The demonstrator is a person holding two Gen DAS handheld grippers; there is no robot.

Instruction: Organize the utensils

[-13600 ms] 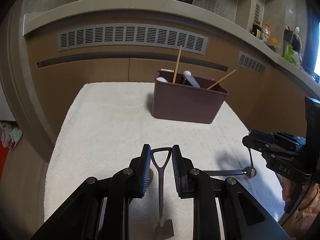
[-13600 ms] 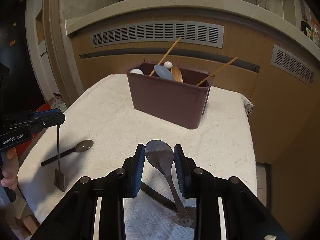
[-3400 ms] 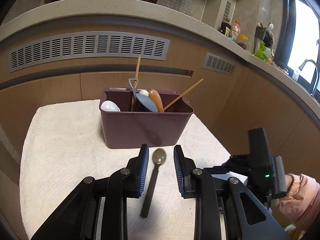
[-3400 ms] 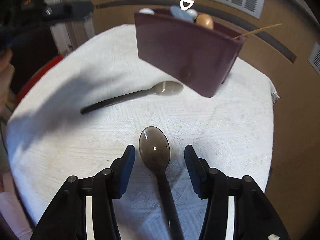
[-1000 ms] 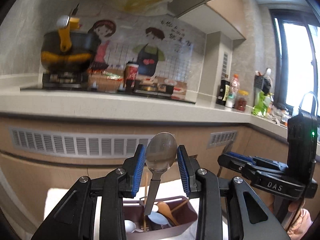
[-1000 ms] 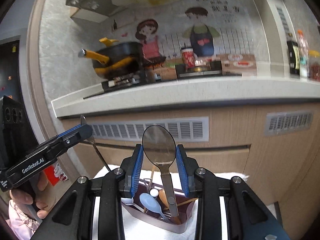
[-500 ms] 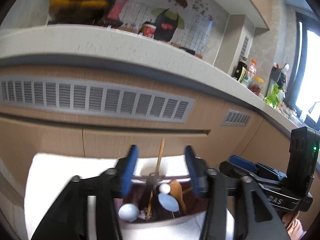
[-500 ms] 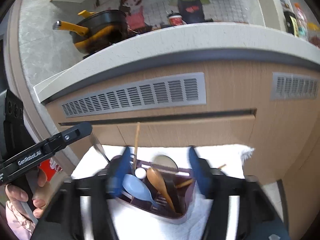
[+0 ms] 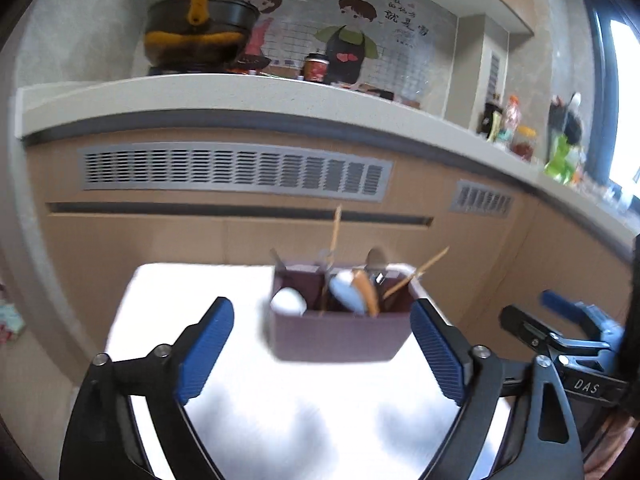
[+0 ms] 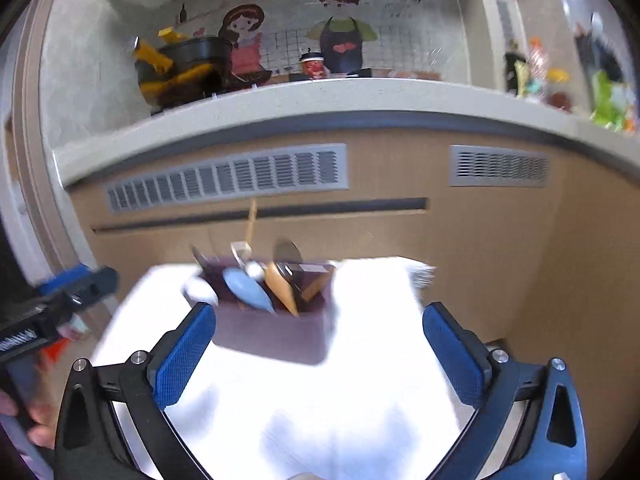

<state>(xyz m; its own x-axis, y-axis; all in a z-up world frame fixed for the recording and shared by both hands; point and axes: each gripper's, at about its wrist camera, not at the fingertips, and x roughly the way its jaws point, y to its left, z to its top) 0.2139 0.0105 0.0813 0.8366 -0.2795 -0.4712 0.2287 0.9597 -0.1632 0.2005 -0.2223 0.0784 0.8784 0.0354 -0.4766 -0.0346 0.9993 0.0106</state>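
Both the left hand-held gripper (image 9: 322, 354) and the right hand-held gripper (image 10: 318, 354) are wide apart and empty, the purple utensil box (image 9: 340, 330) stands just ahead, and a low swing could knock it over.

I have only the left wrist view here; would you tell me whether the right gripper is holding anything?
Observer: No. In the right wrist view the right gripper has its jaws wide apart with nothing between them; the bin stands beyond, on the cloth.
Operator: Thank you. Does that view show anything of my side?
Observer: Yes. The left gripper reaches in from its left edge, and fingertips of the left hand show below it.
Operator: And the cloth's far right corner?
Observer: It ends in a loose fringe, to the right of the bin.
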